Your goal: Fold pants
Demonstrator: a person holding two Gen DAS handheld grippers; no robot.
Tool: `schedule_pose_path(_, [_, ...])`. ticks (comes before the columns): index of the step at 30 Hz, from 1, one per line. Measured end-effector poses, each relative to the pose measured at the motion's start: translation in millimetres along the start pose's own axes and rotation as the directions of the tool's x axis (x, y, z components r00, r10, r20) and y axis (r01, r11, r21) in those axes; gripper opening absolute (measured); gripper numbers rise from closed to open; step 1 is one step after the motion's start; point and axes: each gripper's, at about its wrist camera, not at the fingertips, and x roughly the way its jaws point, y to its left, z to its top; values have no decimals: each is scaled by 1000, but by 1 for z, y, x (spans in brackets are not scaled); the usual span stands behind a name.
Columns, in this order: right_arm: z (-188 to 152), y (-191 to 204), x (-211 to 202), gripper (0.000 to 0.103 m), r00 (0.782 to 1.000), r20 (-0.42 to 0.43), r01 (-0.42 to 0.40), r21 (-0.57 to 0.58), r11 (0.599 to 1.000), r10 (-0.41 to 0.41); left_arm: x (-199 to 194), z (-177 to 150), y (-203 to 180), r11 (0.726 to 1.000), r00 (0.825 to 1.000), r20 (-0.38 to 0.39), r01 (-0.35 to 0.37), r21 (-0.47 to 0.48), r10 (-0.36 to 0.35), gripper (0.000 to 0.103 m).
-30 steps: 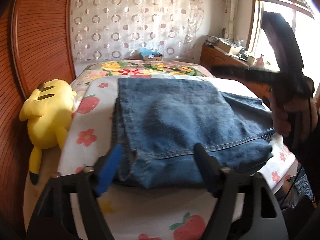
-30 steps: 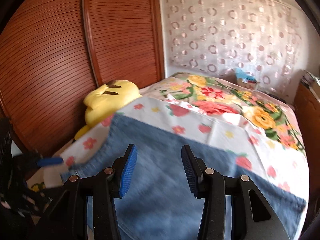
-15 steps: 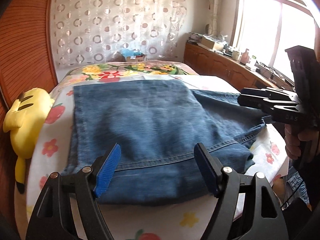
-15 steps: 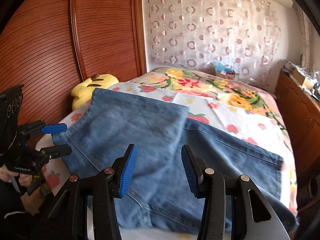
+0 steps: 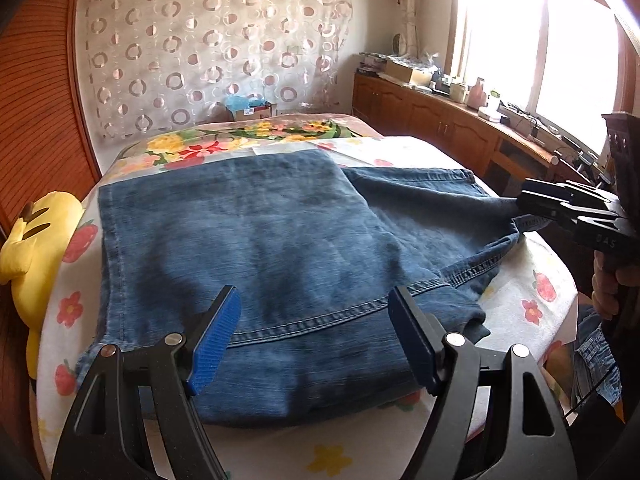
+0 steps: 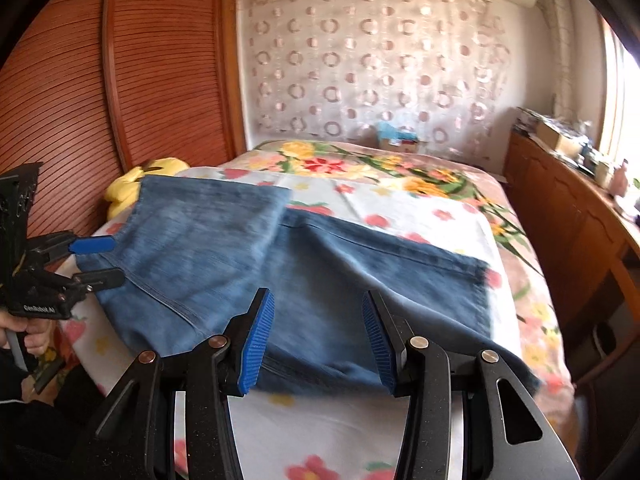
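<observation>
Blue denim pants (image 5: 256, 256) lie partly folded on the flowered bed sheet (image 5: 352, 448), one layer laid over another. They also show in the right wrist view (image 6: 304, 264). My left gripper (image 5: 316, 340) is open and empty, held just above the near edge of the pants. My right gripper (image 6: 316, 344) is open and empty over the pants' near edge. The right gripper also shows at the right edge of the left wrist view (image 5: 560, 208), beside the pants. The left gripper shows at the left of the right wrist view (image 6: 94, 260).
A yellow plush toy (image 5: 36, 240) lies at the bed's left edge against a wooden slatted wall (image 6: 120, 80). A wooden cabinet (image 5: 460, 124) with clutter runs under the window on the right. A small box (image 6: 400, 140) sits at the bed's far end.
Both grippers have drawn back from the pants and swung their views rightward. The pants lie flat and have not moved in the last half second.
</observation>
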Motion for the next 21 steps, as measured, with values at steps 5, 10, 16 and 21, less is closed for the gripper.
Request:
schedule_pose_path(5, [-18, -26, -20, 54, 997, -2, 78, 74, 994, -78, 11, -3, -9, 1000, 1000, -27, 7, 12, -6, 77])
schedule_pose_path(10, [-37, -48, -38, 54, 988, -6, 151, 163, 975, -152, 25, -10, -19, 1000, 998, -66, 16, 27, -14, 77])
schedule_pose_path(16, [-46, -55, -39, 54, 984, -44, 178, 211, 961, -173, 38, -20, -26, 999, 995, -104, 5, 45, 0, 77])
schedule_pose_path(21, [-41, -62, -38, 54, 980, -59, 200, 237, 951, -191, 38, -25, -29, 998, 995, -96, -6, 68, 12, 77])
